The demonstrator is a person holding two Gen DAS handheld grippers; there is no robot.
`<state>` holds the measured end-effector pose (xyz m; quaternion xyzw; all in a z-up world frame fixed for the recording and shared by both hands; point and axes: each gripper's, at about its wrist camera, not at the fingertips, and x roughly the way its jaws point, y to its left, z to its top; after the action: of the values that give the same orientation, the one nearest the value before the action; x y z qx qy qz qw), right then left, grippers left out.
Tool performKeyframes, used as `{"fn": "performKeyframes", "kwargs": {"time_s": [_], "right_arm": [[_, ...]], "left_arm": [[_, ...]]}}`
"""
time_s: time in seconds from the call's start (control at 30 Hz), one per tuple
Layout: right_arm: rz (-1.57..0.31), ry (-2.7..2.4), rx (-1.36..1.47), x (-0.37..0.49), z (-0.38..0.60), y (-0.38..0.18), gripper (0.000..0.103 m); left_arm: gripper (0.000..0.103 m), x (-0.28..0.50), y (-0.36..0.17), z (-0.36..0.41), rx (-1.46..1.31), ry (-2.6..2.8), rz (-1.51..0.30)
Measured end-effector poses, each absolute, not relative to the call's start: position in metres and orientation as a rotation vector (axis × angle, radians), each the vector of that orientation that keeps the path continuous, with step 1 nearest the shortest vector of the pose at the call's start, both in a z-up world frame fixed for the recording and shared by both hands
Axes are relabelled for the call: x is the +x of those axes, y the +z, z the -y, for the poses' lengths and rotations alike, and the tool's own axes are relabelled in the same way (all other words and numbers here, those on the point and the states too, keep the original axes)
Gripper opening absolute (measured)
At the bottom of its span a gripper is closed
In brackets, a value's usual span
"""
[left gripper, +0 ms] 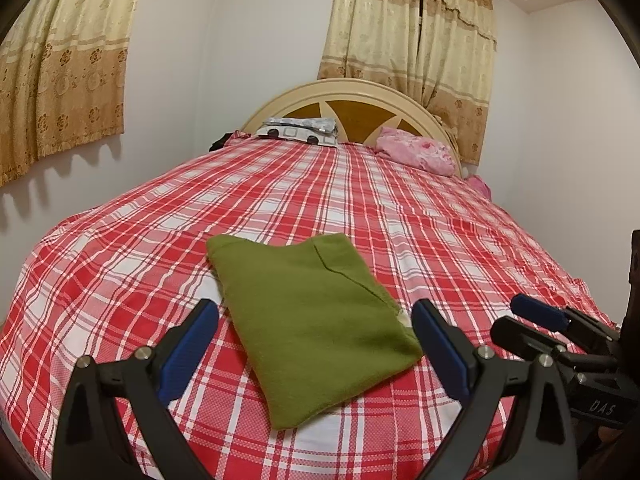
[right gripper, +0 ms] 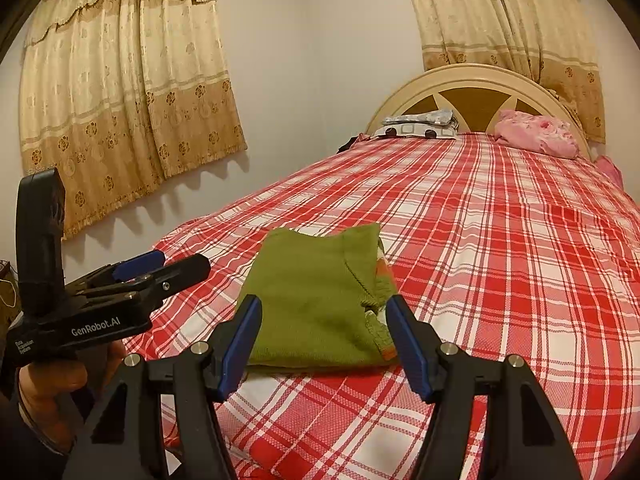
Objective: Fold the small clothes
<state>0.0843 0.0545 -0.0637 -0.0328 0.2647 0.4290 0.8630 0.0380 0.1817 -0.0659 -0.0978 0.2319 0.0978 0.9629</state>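
A green knit garment (left gripper: 312, 320) lies folded into a compact rectangle on the red-and-white plaid bed (left gripper: 120, 264). My left gripper (left gripper: 316, 316) is open and empty, its blue-padded fingers spread either side of the garment's near part, held above it. The right gripper shows at the right edge of the left wrist view (left gripper: 536, 316). In the right wrist view the garment (right gripper: 316, 304) lies just ahead of my right gripper (right gripper: 322, 312), which is open and empty. The left gripper (right gripper: 164, 266) is at the left there, held in a hand.
At the head of the bed are a cream-and-brown headboard (left gripper: 352, 98), a black-and-white pillow with folded cloth (left gripper: 300, 132) and a pink bundle (left gripper: 420, 152). Beige curtains (left gripper: 60, 76) hang on the walls. The plaid sheet (right gripper: 500, 240) stretches beyond the garment.
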Motion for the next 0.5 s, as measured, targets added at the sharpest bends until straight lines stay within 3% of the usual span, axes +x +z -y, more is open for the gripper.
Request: {"fn": "performKeyframes", "kwargs": {"time_s": [0.5], "right_arm": [[-0.526,0.891,-0.049,0.0810,-0.0500,-0.0551,0.066]], "left_arm": [[0.103,0.0390,-0.0601,-0.1784,-0.162,0.235,-0.488]]}}
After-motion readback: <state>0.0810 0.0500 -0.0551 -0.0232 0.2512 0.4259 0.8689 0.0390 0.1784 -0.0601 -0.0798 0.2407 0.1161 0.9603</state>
